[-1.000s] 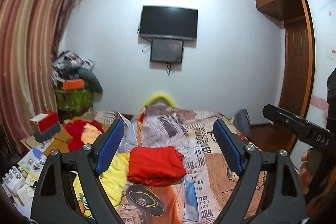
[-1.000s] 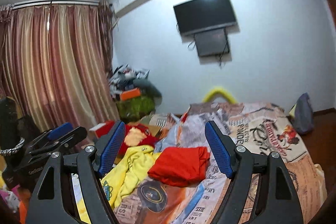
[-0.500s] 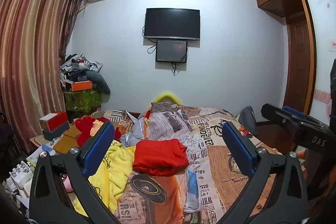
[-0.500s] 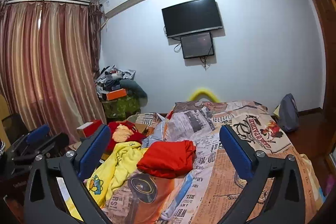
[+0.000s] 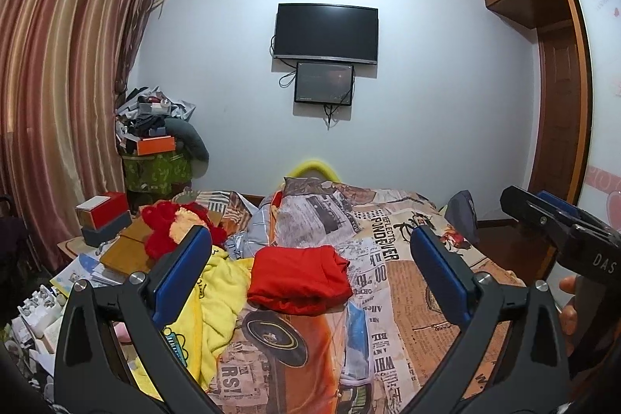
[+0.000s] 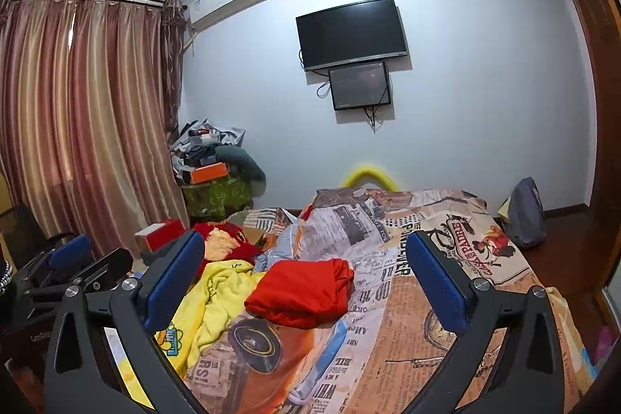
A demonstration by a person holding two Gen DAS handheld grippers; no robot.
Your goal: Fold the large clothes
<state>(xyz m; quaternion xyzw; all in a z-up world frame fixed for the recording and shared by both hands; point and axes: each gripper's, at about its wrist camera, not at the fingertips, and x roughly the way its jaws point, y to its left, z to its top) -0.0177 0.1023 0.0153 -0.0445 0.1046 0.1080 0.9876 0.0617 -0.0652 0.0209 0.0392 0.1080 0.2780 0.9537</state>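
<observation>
A folded red garment (image 5: 299, 278) lies on the bed's newspaper-print cover (image 5: 403, 278); it also shows in the right wrist view (image 6: 302, 291). A crumpled yellow garment (image 5: 217, 297) lies to its left, also seen in the right wrist view (image 6: 213, 293). My left gripper (image 5: 310, 278) is open and empty, held well above the bed. My right gripper (image 6: 306, 282) is open and empty too, at the same height. The right gripper shows at the right edge of the left wrist view (image 5: 559, 231), and the left one at the left edge of the right wrist view (image 6: 70, 270).
A red and yellow plush heap (image 5: 174, 224) and boxes (image 5: 103, 218) lie left of the bed. A cluttered pile (image 5: 155, 142) stands by the curtain (image 5: 58, 84). A TV (image 5: 326, 30) hangs on the far wall. A grey bag (image 6: 524, 216) sits at the bed's right; a wardrobe (image 5: 559, 64) behind.
Both grippers have opened wider and pulled back and tilted up from the bed, so the garments look farther and more of the wall and ceiling shows.
</observation>
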